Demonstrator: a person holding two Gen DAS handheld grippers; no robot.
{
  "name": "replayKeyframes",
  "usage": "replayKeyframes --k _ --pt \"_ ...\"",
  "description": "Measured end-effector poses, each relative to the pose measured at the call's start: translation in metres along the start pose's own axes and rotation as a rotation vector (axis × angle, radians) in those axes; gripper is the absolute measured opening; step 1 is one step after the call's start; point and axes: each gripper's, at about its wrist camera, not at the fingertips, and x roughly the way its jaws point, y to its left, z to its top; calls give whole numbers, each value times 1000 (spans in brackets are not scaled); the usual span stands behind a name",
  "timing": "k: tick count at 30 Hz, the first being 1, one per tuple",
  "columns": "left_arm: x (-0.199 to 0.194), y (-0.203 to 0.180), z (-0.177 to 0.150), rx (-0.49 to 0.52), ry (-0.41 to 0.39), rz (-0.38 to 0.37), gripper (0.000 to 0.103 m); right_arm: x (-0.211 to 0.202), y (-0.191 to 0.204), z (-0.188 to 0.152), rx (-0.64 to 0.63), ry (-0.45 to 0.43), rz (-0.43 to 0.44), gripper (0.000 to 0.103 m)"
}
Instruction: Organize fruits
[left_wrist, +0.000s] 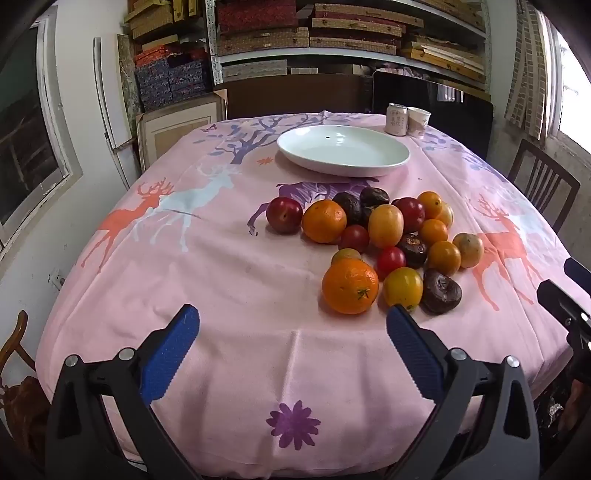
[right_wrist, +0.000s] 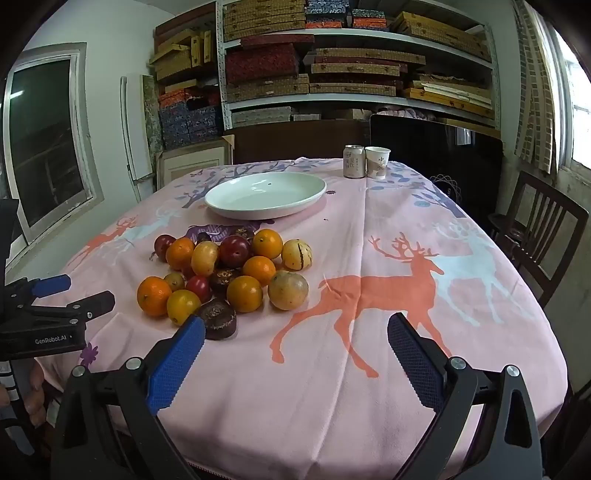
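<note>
Bare cloth (left_wrist: 258, 295) before fruit pile (left_wrist: 373, 240); plate (left_wrist: 343, 149) behind, unobstructed.

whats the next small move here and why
Probably ease the left gripper forward to straddle the nearest orange. Both grippers are open and empty, the white plate holds nothing, and all the fruit lies heaped on the cloth in front of it. That orange sits at the pile's near edge, just beyond the left fingertips.
</note>
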Motion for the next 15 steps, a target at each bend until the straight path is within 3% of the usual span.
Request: replayKeyframes --k 15 --pt "-3 4 0 -9 -18 18 99 -1 -1 2 3 -6 -1 100"
